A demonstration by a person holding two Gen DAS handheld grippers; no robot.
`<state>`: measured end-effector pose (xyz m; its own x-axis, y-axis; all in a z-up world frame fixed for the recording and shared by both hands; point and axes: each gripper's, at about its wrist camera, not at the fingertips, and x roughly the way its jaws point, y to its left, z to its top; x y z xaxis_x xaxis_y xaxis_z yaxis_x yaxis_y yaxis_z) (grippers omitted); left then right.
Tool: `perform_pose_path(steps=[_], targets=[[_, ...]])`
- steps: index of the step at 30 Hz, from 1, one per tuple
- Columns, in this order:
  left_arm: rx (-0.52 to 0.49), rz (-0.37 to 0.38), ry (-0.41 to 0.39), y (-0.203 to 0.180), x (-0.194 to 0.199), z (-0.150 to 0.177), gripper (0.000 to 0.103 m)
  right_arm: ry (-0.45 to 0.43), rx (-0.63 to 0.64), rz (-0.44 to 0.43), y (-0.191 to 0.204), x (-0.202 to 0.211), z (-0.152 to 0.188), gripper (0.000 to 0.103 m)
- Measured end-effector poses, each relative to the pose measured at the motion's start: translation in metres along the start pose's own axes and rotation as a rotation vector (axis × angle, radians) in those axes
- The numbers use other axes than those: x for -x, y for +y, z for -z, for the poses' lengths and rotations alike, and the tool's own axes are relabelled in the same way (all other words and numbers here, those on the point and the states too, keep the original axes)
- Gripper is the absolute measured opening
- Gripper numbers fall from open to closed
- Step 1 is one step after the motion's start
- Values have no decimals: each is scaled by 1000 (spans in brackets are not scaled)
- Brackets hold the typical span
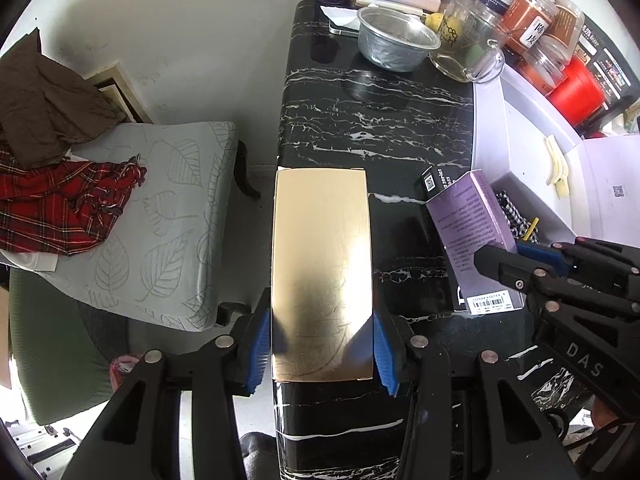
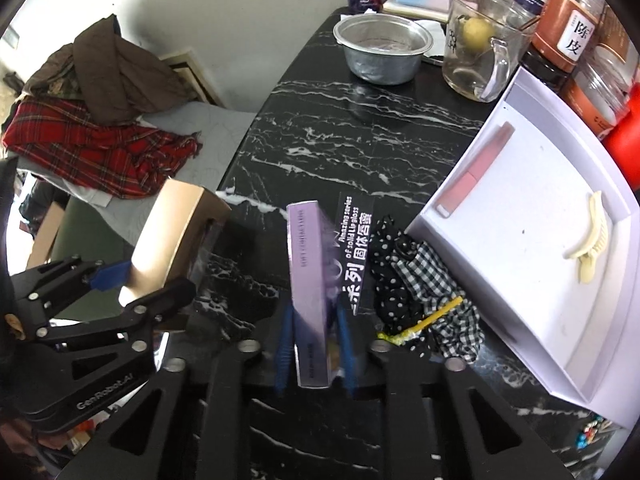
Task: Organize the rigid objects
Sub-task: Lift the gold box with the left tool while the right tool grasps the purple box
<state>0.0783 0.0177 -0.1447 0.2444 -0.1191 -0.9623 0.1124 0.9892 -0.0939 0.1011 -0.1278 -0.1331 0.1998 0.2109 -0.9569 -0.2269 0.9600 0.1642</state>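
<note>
Left gripper [image 1: 322,344] clamps a shiny gold box [image 1: 322,272]; right gripper [image 2: 314,344] clamps a slim lilac printed box [image 2: 310,280].

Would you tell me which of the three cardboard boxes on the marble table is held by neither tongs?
The black lip-gloss box with white lettering; the gold box and purple box are gripped.

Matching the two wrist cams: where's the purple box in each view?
Left wrist view: purple box at right of centre, tilted on the black marble table, with the right hand-held gripper on its near end.
Right wrist view: purple box at bottom centre, standing on edge between the blue pads.
Shared landmark: the metal bowl at the table's far end.
</note>
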Motion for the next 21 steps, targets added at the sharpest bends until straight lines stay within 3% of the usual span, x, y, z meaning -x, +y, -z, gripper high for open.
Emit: perform_pose_path(steps=[21], targets=[[-71,9,-87,-24,46,-1,44,-67,-26,28,0,44,16,15]])
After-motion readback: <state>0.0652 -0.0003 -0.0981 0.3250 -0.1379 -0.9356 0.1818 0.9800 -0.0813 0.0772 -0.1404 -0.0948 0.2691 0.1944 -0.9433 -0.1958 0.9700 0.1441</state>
